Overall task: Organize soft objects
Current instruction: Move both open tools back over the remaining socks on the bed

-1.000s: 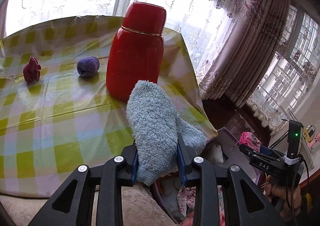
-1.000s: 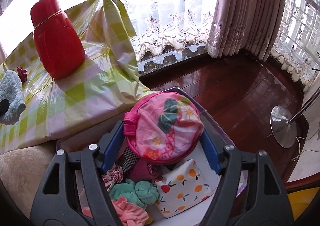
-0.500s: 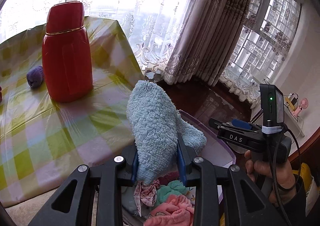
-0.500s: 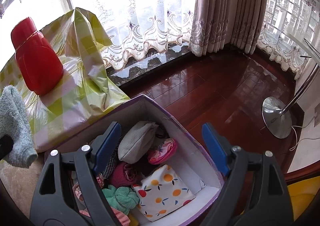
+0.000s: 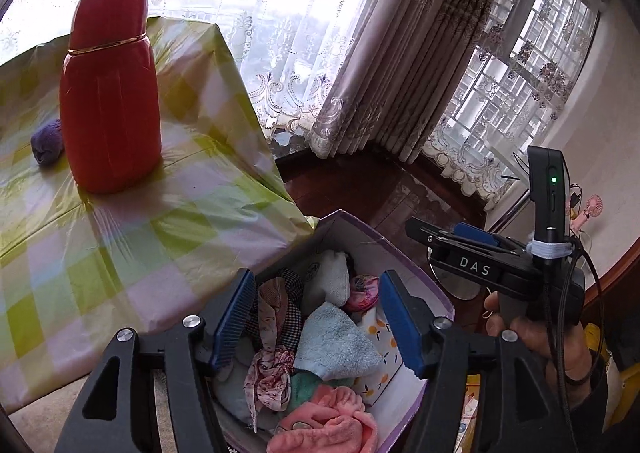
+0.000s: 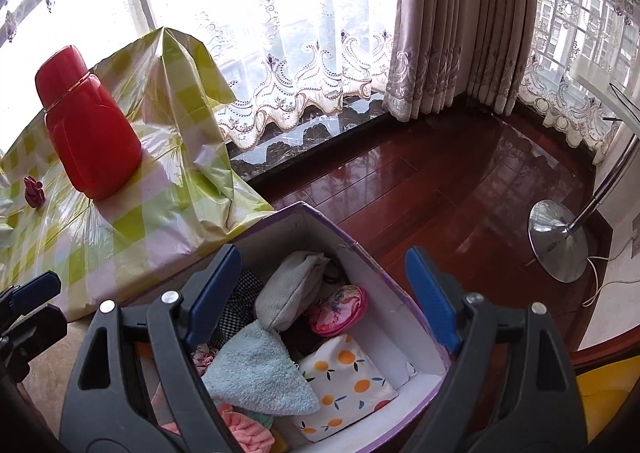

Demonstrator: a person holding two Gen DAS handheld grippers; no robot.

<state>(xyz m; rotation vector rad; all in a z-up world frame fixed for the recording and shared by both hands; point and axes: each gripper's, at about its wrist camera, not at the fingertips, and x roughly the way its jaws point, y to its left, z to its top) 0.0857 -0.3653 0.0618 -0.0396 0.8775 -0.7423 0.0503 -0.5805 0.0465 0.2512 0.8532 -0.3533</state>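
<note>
A purple-edged white box point(image 5: 400, 249) point(image 6: 384, 281) on the floor holds several soft items. The light blue fluffy cloth point(image 5: 334, 343) point(image 6: 256, 377) lies on top of the pile. A pink flowered pouch point(image 6: 340, 311) point(image 5: 362, 293), a grey cloth point(image 6: 290, 293) and an orange-print cloth point(image 6: 344, 381) lie beside it. My left gripper point(image 5: 318, 319) is open and empty just above the box. My right gripper point(image 6: 320, 297) is open and empty above the box too; it also shows in the left wrist view point(image 5: 472, 253). A purple soft ball point(image 5: 47, 143) and a dark red soft item point(image 6: 34, 191) lie on the table.
A red thermos point(image 5: 110, 93) point(image 6: 86, 129) stands on the checked yellow-green tablecloth point(image 5: 120, 253) beside the box. Dark wooden floor point(image 6: 420, 193), lace curtains and a chrome lamp base point(image 6: 558, 241) lie beyond the box.
My left gripper swung right over the box, opened and let go of the blue cloth, which now lies in the box. My right gripper released the pink pouch into the box earlier and stays open.
</note>
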